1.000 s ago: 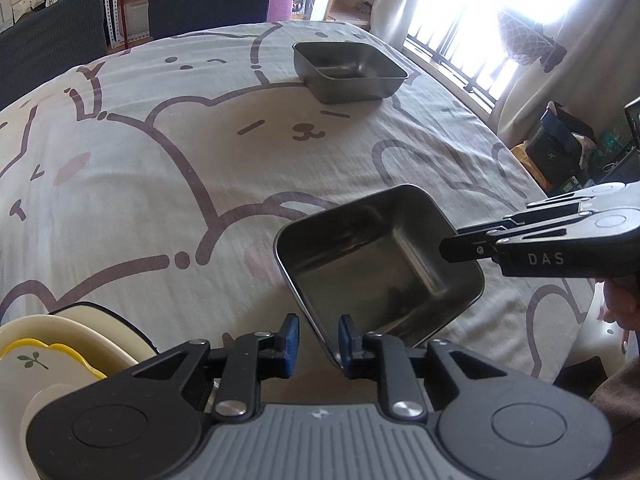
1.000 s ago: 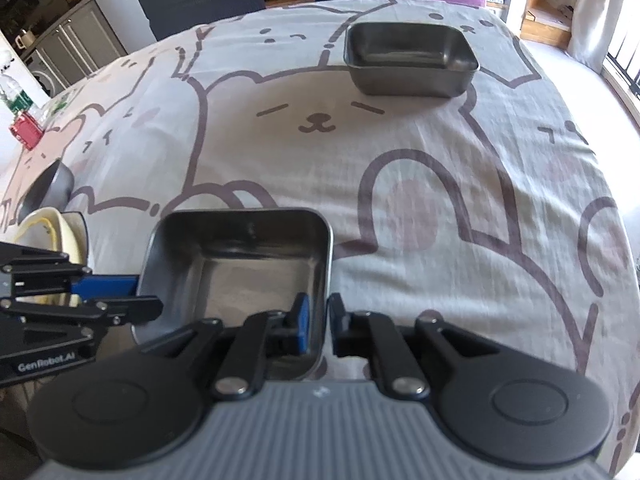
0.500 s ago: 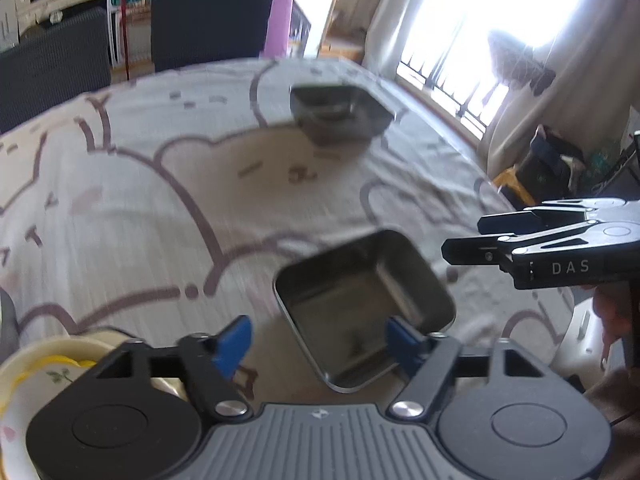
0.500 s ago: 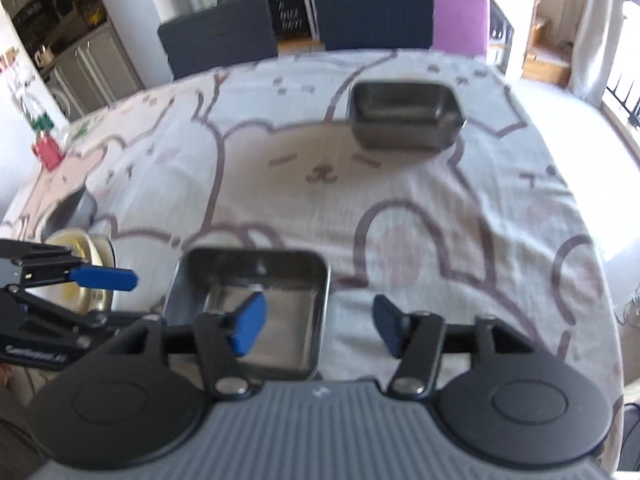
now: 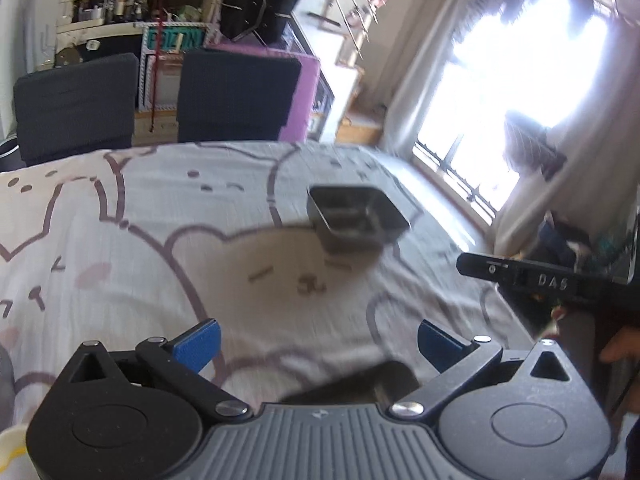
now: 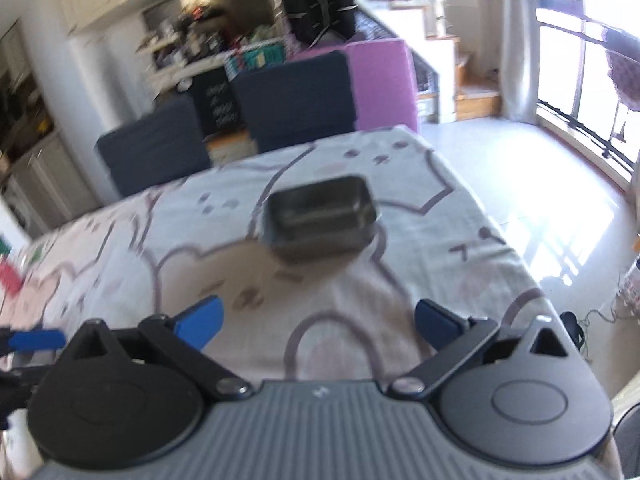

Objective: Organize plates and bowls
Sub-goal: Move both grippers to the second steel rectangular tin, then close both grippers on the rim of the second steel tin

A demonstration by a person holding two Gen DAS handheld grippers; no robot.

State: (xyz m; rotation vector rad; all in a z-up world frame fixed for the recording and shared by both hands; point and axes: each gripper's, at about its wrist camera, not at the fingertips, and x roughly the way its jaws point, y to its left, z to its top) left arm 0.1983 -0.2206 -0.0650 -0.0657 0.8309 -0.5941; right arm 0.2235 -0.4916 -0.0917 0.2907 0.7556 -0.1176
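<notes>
A square metal bowl (image 5: 356, 220) stands alone on the far side of the bear-print tablecloth (image 5: 120, 260); the right wrist view shows this bowl (image 6: 320, 216) too. My left gripper (image 5: 320, 340) is open, its jaws still opening, with nothing between the blue pads. Just below it, a dark blur is the near metal bowl (image 5: 360, 384), mostly hidden by the gripper body. My right gripper (image 6: 320, 324) is also open and still opening, holding nothing. Its black finger (image 5: 500, 270) reaches in from the right in the left wrist view.
Two dark chairs (image 5: 236, 100) and a purple panel (image 5: 300, 100) stand behind the table. A cream plate's rim (image 5: 10, 444) peeks in at the lower left. The table's right edge (image 6: 500, 240) drops to a sunlit floor by the window.
Both grippers let go of the near metal bowl's rim and opened wide. Both rose and tipped upward, so the near bowl slid almost out of view and the far bowl came to the centre.
</notes>
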